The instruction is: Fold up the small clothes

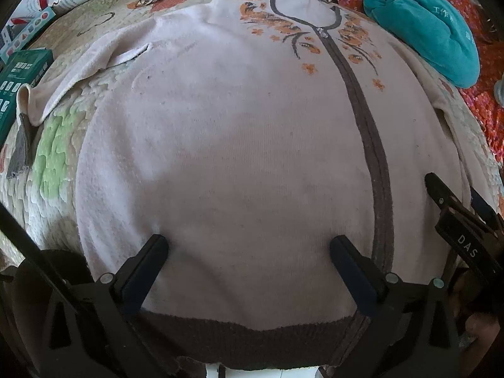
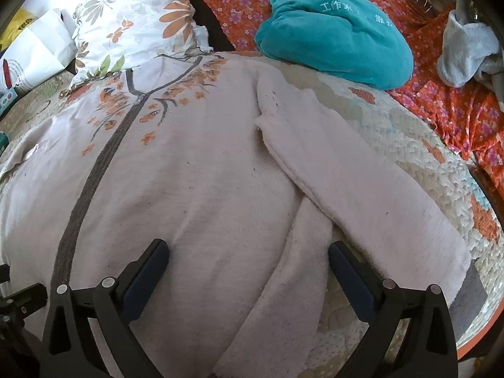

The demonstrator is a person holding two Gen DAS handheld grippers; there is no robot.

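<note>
Garment: a pale pink, soft knitted zip-front top [image 1: 239, 145] with a dark grey-brown zip band [image 1: 368, 132] down its middle, a matching dark hem band [image 1: 239, 337] and orange flower embroidery [image 1: 283, 28] either side of the collar.
Where it lies: spread flat, front up, on a quilted bedcover with green and orange patches [image 1: 53, 157]; collar on the far side of the zip band, hem on the near side.
Sleeves: one long pink sleeve [image 2: 362, 189] lies slanting outward to the right of the zip band, crossing the garment's side edge; the other sleeve [image 1: 78, 72] trails off to the left of it, rumpled.
Left tool: the left tool [image 1: 249, 245] has its fingers spread wide, tips resting on or just above the pink cloth left of the zip band, just beyond the hem band; nothing is pinched.
Right tool: the right tool [image 2: 249, 252] is likewise spread wide, right of the zip band, straddling the side edge where the sleeve crosses; nothing is pinched.
Handling, judged: light, limp and fuzzy; it should sag and drape when lifted, not slip, and cannot break.
Where to take hold, judged: pinch a sleeve cuff or a hem corner through both layers, so that the fold carries evenly toward the zip band.
Nearby: a teal plush bundle [image 2: 334, 37] sits beyond the collar, to the right of the zip band.
</note>
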